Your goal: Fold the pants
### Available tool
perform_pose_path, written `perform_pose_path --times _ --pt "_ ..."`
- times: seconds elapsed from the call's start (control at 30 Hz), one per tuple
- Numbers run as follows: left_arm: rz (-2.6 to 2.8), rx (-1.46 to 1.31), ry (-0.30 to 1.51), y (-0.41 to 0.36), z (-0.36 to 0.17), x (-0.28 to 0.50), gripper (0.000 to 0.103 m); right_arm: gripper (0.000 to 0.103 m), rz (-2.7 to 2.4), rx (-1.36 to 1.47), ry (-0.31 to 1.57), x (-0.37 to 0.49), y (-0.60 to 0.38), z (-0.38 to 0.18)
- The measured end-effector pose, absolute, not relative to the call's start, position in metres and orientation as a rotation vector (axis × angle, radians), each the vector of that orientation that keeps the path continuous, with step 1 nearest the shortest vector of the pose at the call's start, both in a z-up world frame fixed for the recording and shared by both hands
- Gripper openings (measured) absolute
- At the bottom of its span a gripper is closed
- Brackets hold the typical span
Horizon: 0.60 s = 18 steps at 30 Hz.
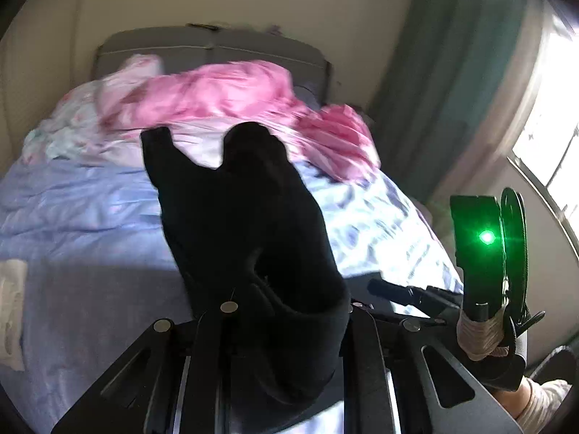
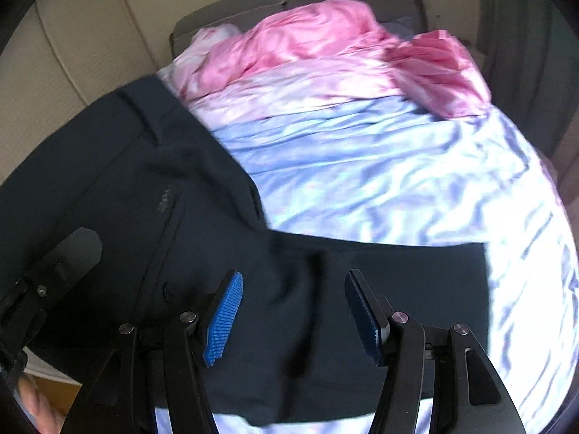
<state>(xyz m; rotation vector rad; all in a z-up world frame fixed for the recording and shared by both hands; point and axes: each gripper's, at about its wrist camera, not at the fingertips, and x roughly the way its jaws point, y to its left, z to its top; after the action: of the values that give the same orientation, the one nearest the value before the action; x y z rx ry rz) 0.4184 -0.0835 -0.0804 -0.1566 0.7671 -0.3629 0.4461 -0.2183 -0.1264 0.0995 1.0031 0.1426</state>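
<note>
- The dark pants lie partly on the bed, off to the left and just ahead of the right gripper; one section runs across right beneath its fingers, the rest rises toward the left, where the other tool has it lifted.
- The left gripper looks pressed together on a bunch of that black cloth, which piles up over its fingers and hides the tips; I judge it a pinch from how the fabric hangs out of it.
- The right gripper stands spread wide, its blue pads apart and holding nothing, the cloth passing below and between them.
- To my eye the step is bringing one part of the pants over another. It would go best if the right tool came down on the flat section in front of it, took a single clean edge, and both tools kept the cloth taut so it lays without bunching.
- The pink bedding sits well ahead of both tools, clear of the work.
</note>
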Motion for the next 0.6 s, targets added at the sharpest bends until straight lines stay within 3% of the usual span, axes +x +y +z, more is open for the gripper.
perform_pose_path --times 0.3,0.6 --pt "-0.399 -0.102 0.946 -0.235 -0.131 0.432 0.018 0.060 0.060 0.164 1.102 0.433 -0.366 -0.159" --pt "-0.322 0.029 1.073 -0.330 -0.198 0.433 0.018 0.060 0.033 0.134 1.199 0.430 -0.460 -0.209"
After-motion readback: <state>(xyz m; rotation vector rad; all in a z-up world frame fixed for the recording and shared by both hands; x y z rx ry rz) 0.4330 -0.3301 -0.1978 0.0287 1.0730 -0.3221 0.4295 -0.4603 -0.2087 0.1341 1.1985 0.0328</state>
